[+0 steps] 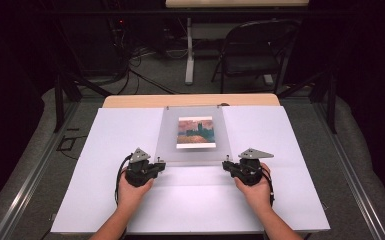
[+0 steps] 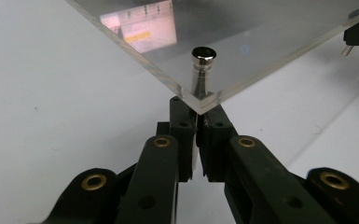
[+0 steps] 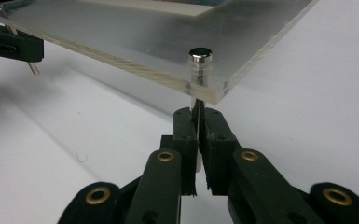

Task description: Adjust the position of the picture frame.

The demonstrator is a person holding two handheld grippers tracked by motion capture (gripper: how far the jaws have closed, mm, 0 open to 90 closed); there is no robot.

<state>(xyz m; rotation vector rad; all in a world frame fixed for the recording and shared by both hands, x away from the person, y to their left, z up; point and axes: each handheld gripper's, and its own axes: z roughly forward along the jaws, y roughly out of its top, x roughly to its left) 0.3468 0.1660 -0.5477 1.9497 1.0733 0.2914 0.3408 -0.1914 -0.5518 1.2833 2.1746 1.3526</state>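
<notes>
From the high view, your white sheet-covered table [image 1: 105,200] stands in a dark room with grey carpet and a black folding chair [image 1: 252,50] behind it. A clear square acrylic frame panel [image 1: 192,152] holding a small sunset painting print [image 1: 196,132] lies at mid-table, and your left gripper [image 1: 156,165] and right gripper [image 1: 228,165] meet its near corners.

In the left gripper view, your jaws are pinched tight on the silver metal corner pin [image 2: 202,65] beneath the panel's corner.

In the right gripper view, your jaws are clamped on the other silver pin [image 3: 200,70] under the raised corner.
</notes>
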